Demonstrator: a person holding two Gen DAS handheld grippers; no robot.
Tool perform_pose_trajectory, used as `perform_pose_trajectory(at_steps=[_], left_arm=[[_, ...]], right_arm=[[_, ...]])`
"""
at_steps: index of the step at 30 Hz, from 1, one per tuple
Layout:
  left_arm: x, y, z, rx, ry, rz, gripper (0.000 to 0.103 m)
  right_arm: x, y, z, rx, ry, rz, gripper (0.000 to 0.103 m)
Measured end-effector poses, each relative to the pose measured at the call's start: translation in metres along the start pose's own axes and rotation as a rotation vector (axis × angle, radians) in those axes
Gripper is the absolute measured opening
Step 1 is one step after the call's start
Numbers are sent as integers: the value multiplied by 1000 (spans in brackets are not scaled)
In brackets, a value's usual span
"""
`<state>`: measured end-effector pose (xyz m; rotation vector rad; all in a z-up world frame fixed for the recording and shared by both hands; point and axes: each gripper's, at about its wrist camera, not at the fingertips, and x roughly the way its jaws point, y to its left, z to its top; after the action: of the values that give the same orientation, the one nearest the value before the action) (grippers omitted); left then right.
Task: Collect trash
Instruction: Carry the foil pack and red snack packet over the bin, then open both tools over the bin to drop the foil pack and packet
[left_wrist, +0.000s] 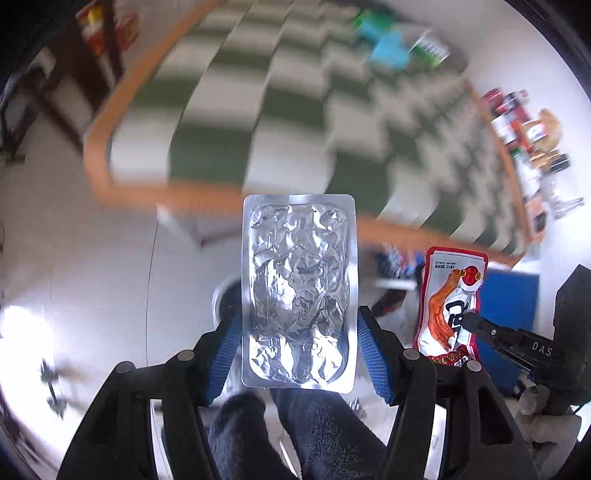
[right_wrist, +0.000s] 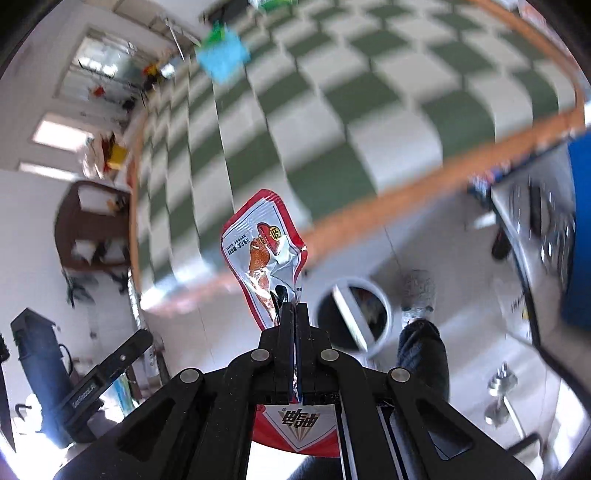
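Foil tray (left_wrist: 299, 291), silver and crumpled, sits crosswise between the blue pads of the left tongs (left_wrist: 299, 350), which are spread about half way and press on its two long edges. Its long axis runs straight out along the fingers, away from the camera, with its flat face turned to the lens. Just to its right the red snack wrapper (left_wrist: 450, 306) hangs in the right tongs (right_wrist: 294, 314), pressed fully together on the wrapper's lower part; its long axis also points outward along the fingers, leaning a little left in the right wrist view, the printed top end farthest out.

Both pieces are in the air off the near edge of the green-checked bench (right_wrist: 332, 129), over the pale floor. A white round bin (right_wrist: 354, 317) stands on the floor just right of the right tongs' tip, beside the person's shoe (right_wrist: 417, 291). The right hand looks the nearer to it, so the wrapper probably goes in first; the tray must cross rightward, and may need tipping end-down to pass the mouth.
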<state>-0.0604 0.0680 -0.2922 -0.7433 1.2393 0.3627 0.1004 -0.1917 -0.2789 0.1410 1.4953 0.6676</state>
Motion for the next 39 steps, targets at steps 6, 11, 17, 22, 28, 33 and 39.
perform_pose_trajectory(at_steps=[6, 11, 17, 22, 28, 33, 39], left_arm=[[126, 59, -34, -120, 129, 22, 60], [254, 107, -42, -207, 207, 21, 60], [351, 143, -44, -224, 262, 33, 60], [387, 143, -45, -204, 313, 4, 61], [418, 135, -42, -202, 392, -44, 70], [411, 135, -43, -160, 356, 18, 102], [388, 140, -55, -96, 273, 169, 103]], right_arm=[[119, -40, -63, 13, 169, -72, 0], [247, -84, -72, 17, 241, -119, 0], [417, -134, -74, 47, 343, -119, 3], [487, -161, -81, 69, 373, -156, 51], [467, -166, -80, -24, 288, -230, 78], [462, -162, -82, -98, 267, -299, 97], [450, -145, -82, -257, 216, -414, 103]])
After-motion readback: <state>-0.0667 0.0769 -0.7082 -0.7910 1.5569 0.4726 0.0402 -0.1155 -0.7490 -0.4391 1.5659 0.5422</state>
